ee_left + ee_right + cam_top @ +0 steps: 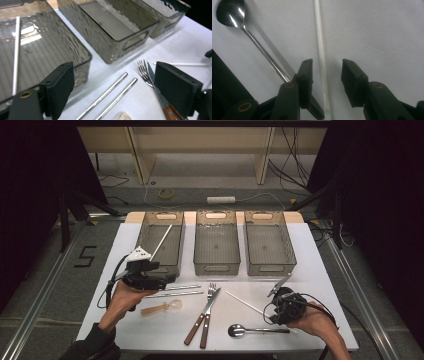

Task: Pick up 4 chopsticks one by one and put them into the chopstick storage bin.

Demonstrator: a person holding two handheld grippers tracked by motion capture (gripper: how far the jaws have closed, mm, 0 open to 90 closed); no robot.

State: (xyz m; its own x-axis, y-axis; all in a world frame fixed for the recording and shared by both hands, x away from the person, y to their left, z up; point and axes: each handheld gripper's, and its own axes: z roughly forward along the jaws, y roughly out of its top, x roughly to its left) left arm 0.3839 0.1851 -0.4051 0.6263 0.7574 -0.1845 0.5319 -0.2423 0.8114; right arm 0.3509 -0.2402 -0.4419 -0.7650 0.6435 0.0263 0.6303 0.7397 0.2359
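Observation:
My right gripper (272, 312) (327, 65) stands low over the white table with a thin white straw (319, 37) (242, 301) lying between its jaws. The pads stand apart from the straw on both sides, so the gripper is open. A steel spoon (229, 12) (250, 330) lies just beside its left jaw. My left gripper (165, 278) (113, 75) is wide open and holds nothing, at the front of the left grey bin (165, 216). A second white straw (161, 242) (16, 50) leans inside that bin. Two metal straws (105, 95) (182, 288) lie on the table under the left jaws.
Two more grey bins stand in the row, the middle bin (216, 215) and the right bin (263, 215). A fork (212, 290) and a wooden-handled knife (202, 317) lie at the table's middle. A pale spoon (162, 308) lies near my left hand.

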